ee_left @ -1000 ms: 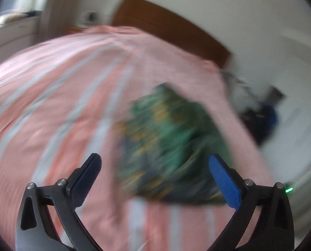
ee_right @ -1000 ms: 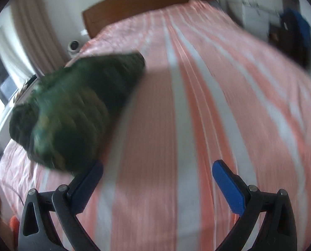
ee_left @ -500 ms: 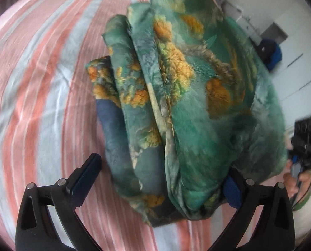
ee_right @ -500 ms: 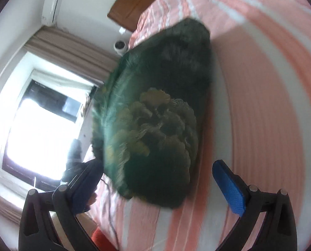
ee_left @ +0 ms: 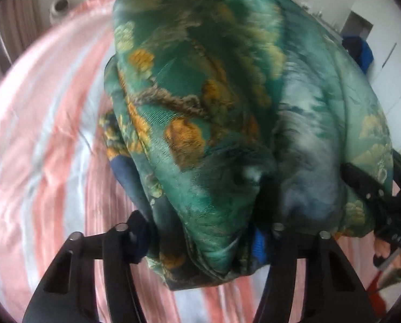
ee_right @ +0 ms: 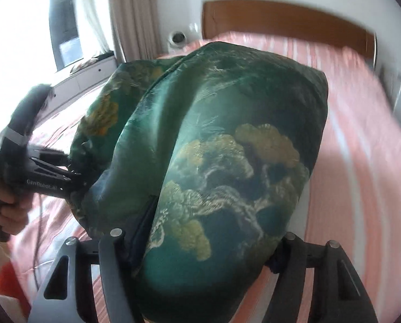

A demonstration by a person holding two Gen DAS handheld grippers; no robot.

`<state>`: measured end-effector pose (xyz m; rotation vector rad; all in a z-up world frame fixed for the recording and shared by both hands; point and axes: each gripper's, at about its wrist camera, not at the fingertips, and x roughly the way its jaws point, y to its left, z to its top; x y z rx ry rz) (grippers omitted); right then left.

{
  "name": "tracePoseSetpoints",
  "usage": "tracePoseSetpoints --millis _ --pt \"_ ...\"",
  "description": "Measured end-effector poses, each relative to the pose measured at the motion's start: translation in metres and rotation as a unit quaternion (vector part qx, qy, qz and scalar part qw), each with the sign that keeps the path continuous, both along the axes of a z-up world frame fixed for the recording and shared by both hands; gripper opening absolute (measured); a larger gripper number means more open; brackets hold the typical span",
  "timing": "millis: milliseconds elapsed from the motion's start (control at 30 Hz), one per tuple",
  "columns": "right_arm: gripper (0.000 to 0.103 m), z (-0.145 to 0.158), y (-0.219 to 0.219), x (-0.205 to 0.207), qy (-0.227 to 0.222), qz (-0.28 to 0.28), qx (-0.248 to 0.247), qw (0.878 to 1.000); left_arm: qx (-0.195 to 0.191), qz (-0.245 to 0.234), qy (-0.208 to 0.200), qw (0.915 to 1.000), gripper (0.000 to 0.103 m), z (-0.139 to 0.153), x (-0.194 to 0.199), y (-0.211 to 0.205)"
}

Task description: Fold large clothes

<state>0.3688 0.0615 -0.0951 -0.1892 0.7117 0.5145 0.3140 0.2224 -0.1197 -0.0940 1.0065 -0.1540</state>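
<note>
The only legible writing is "GenRobot.AI", printed in pale letters on the black body of the left gripper [ee_right: 73, 180], seen in the right wrist view at the left edge, where its fingers reach into the green garment [ee_right: 227, 161].

bed [ee_left: 52, 140] w/ pink-white striped sheet fills frame; bunched green floral garment [ee_left: 214, 113] lies on it, centre to right.
</note>
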Motion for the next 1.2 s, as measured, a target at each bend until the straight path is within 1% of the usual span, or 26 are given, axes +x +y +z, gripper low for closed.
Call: tracePoseSetpoints --millis 67,133,200,267,300,333,367,433,467,500,533,567,600,667,700,767,800,867,933,1000,1067,1100,1167,1200 --pt "0.065 0.013 0.006 -0.012 -0.038 0.005 -0.003 0.999 0.011 0.004 -0.032 0.9994 0.058 0.018 -0.006 -0.010" --pt "0.065 0.033 0.011 -0.019 -0.077 0.010 -0.001 0.997 0.020 0.011 -0.062 0.9978 0.058 0.035 -0.005 -0.018" --pt "0.065 0.048 0.011 -0.012 -0.090 0.009 0.005 0.996 0.026 0.021 -0.091 0.9953 0.058 0.054 0.007 -0.021" --pt "0.065 0.058 0.008 0.006 -0.092 0.008 0.015 0.996 0.027 0.030 -0.105 0.9936 0.059 0.064 0.026 -0.023" --pt "0.065 0.064 0.005 0.021 -0.090 0.007 0.026 0.996 0.024 0.038 -0.109 0.9931 0.062 0.067 0.039 -0.022" --pt "0.066 0.067 0.002 0.038 -0.082 0.005 0.036 0.996 0.021 0.045 -0.105 0.9932 0.073 0.065 0.053 -0.022" --pt "0.069 0.068 -0.002 0.055 -0.067 0.002 0.048 0.997 0.019 0.051 -0.095 0.9940 0.085 0.059 0.069 -0.018" --pt "0.088 0.060 -0.014 0.103 -0.004 -0.018 0.083 0.996 0.023 0.087 -0.075 0.9931 0.097 0.039 0.090 -0.007" --pt "0.100 0.052 -0.021 0.121 0.025 -0.046 0.088 0.995 0.040 0.105 -0.073 0.9910 0.097 0.026 0.092 -0.002" --pt "0.100 0.046 -0.026 0.127 0.027 -0.071 0.083 0.994 0.054 0.111 -0.071 0.9898 0.096 0.019 0.088 0.000" --pt "0.100 0.042 -0.030 0.127 0.023 -0.082 0.076 0.994 0.063 0.112 -0.075 0.9889 0.096 0.015 0.081 0.000" --pt "0.100 0.041 -0.031 0.126 0.020 -0.083 0.071 0.994 0.057 0.104 -0.097 0.9882 0.096 0.013 0.066 -0.002" --pt "0.100 0.040 -0.034 0.119 0.013 -0.084 0.069 0.994 0.062 0.104 -0.109 0.9867 0.097 0.014 0.054 -0.005" --pt "0.100 0.040 -0.044 0.100 -0.003 -0.074 0.074 0.994 0.094 0.106 -0.137 0.9804 0.097 0.020 0.023 -0.015" --pt "0.101 0.040 -0.047 0.088 -0.015 -0.075 0.061 0.995 0.109 0.105 -0.149 0.9771 0.098 0.023 0.007 -0.023" --pt "0.101 0.036 -0.043 0.070 -0.032 -0.076 0.035 0.996 0.140 0.114 -0.178 0.9674 0.102 0.035 -0.017 -0.038" --pt "0.101 0.030 -0.050 0.063 -0.044 -0.076 0.019 0.996 0.150 0.119 -0.186 0.9636 0.103 0.040 -0.030 -0.036" --pt "0.102 0.023 -0.055 0.044 -0.062 -0.082 -0.003 0.995 0.173 0.132 -0.202 0.9549 0.103 0.048 -0.052 -0.045" --pt "0.102 0.027 -0.063 0.010 -0.073 -0.088 -0.012 0.993 0.182 0.143 -0.205 0.9509 0.103 0.060 -0.071 -0.042" --pt "0.102 0.031 -0.078 -0.014 -0.080 -0.100 -0.007 0.992 0.183 0.157 -0.211 0.9473 0.103 0.070 -0.102 -0.049" --pt "0.102 0.032 -0.090 -0.039 -0.093 -0.112 -0.002 0.989 0.185 0.168 -0.217 0.9438 0.103 0.078 -0.120 -0.057" --pt "0.102 0.036 -0.096 -0.056 -0.103 -0.123 -0.004 0.987 0.189 0.173 -0.218 0.9419 0.103 0.082 -0.130 -0.062" --pt "0.102 0.042 -0.104 -0.077 -0.112 -0.142 -0.009 0.983 0.194 0.183 -0.220 0.9384 0.103 0.085 -0.147 -0.072" --pt "0.102 0.047 -0.110 -0.087 -0.116 -0.154 -0.009 0.981 0.193 0.186 -0.222 0.9377 0.103 0.087 -0.148 -0.074"
